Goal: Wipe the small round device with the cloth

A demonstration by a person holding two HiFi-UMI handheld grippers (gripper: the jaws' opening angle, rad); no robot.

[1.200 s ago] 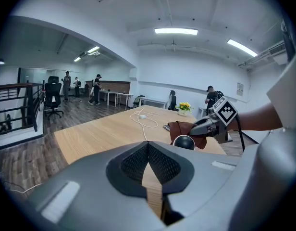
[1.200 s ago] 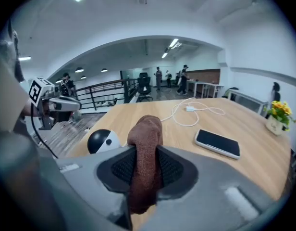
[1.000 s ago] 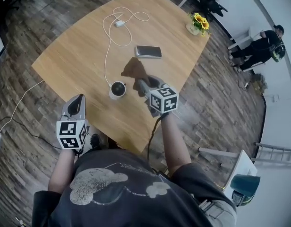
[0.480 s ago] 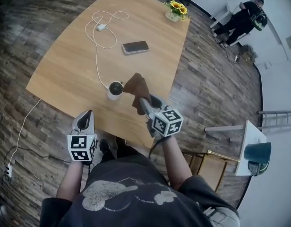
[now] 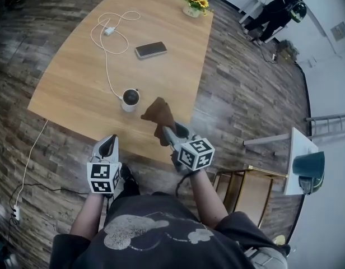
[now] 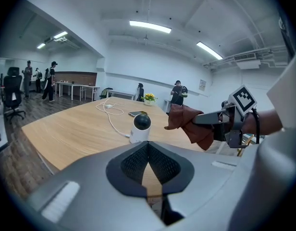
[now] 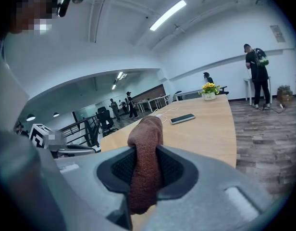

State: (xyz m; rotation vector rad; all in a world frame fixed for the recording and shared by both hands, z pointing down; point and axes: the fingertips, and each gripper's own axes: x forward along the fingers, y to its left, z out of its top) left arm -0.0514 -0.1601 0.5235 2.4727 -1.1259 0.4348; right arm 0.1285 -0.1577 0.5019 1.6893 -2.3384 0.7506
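The small round device [image 5: 129,100] is white with a black dome and stands upright on the wooden table [image 5: 77,77], a white cable running from it. In the left gripper view the device [image 6: 140,128] stands ahead, apart from the jaws. My right gripper [image 5: 167,133] is shut on a brown cloth [image 5: 157,116], held above the table's near edge, just right of the device and not touching it. The cloth [image 7: 146,162] fills the right jaws. My left gripper [image 5: 108,146] hangs off the table's near edge, jaws shut with nothing between them.
A phone [image 5: 150,50] lies on the table beyond the device. A white cable with a charger [image 5: 108,31] loops at the far left, and a flower pot [image 5: 195,4] stands at the far corner. A person [image 5: 276,7] stands far right. A stool [image 5: 239,184] sits near my right.
Both grippers have drawn back toward the table's near edge. The cloth stays in the right gripper and now hangs slightly farther from the device. The left gripper is still off the table.
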